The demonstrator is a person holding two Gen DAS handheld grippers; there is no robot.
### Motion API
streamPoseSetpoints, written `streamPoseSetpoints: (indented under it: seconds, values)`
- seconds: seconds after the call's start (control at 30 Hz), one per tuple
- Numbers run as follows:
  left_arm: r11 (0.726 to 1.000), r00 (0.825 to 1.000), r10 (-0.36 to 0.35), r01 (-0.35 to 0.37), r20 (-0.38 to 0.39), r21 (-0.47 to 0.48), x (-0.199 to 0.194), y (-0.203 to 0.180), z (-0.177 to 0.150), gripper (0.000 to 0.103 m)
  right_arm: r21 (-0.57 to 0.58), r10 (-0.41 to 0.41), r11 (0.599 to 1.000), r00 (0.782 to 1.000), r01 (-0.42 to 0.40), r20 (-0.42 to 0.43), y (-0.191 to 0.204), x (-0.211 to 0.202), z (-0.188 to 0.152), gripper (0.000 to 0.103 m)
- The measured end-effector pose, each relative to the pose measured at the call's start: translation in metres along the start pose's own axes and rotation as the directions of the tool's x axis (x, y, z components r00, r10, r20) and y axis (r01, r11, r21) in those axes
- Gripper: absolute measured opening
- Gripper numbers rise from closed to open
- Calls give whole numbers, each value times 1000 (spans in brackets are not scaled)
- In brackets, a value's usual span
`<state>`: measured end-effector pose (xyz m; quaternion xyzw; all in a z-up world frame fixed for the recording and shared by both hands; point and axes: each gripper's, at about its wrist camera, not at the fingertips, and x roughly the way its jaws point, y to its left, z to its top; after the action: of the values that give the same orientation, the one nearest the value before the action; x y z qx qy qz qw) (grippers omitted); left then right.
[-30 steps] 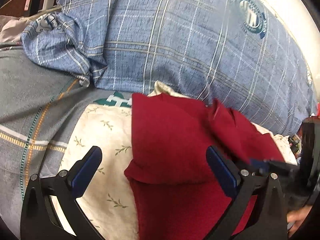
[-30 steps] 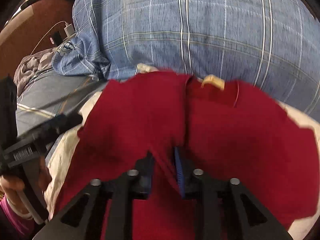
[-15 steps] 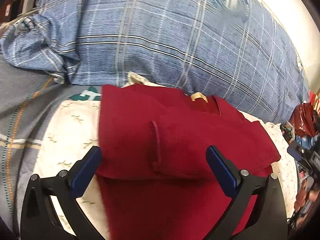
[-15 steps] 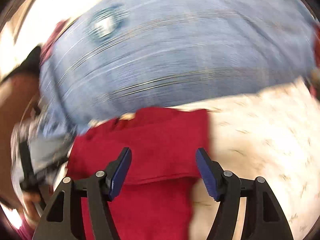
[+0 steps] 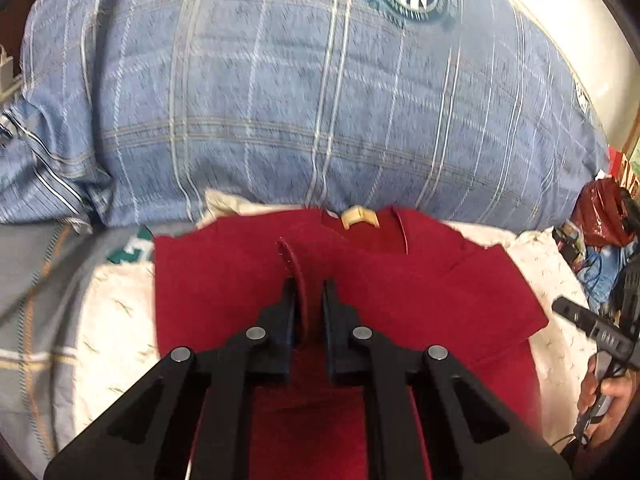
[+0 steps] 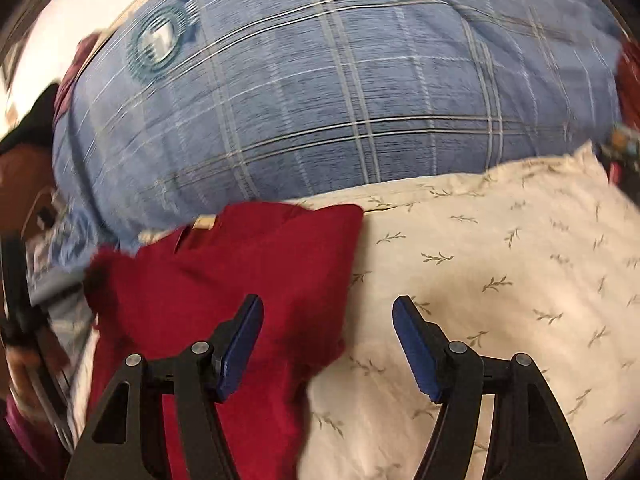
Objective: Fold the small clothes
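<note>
Now the left claw (image 5: 309, 292) pinches a raised fold of the red shirt (image 5: 420, 296). Right claw (image 6: 328, 344) gapes wide, the shirt's edge seemingly under its left finger.

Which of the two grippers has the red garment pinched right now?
The left gripper: its fingers are shut on a raised hem of the dark red fabric garment. The right gripper stands open over the garment's edge, gripping nothing.
</note>
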<state>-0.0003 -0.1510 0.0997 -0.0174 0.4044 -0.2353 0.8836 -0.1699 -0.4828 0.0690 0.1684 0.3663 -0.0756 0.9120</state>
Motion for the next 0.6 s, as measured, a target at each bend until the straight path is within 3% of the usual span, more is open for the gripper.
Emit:
streamPoseSetpoints:
  seconds: [0.17, 0.27, 0.4, 0.47, 0.53, 0.6]
  values:
    - [999, 1000, 29, -30, -2, -38, -6, 22, -1, 8, -172, -38, 985, 996, 24, -79, 17, 3, -12, 69]
    - [997, 999, 31, -32, -19, -68, -1, 31, -5, 8, -266, -82, 962, 993, 58, -80, 31, 15, -23, 68]
    - [997, 999, 37, -38, -25, -63, 4, 28, -8, 8, -304, -145, 945, 988, 123, -51, 41, 39, -28, 62]
    - [997, 999, 33, -35, -30, -66, 6, 26, -9, 8, -249, -167, 955, 986, 159, -13, 36, 43, -25, 21]
    - [997, 999, 21, -24, -43, -68, 10, 25, -12, 8, -93, -72, 993, 997, 73, 4, 20, 35, -17, 14]
    - [998, 998, 14, -18, -56, -68, 15, 23, -16, 8, 2, -70, 998, 998, 70, 5, 7, 27, -13, 14]
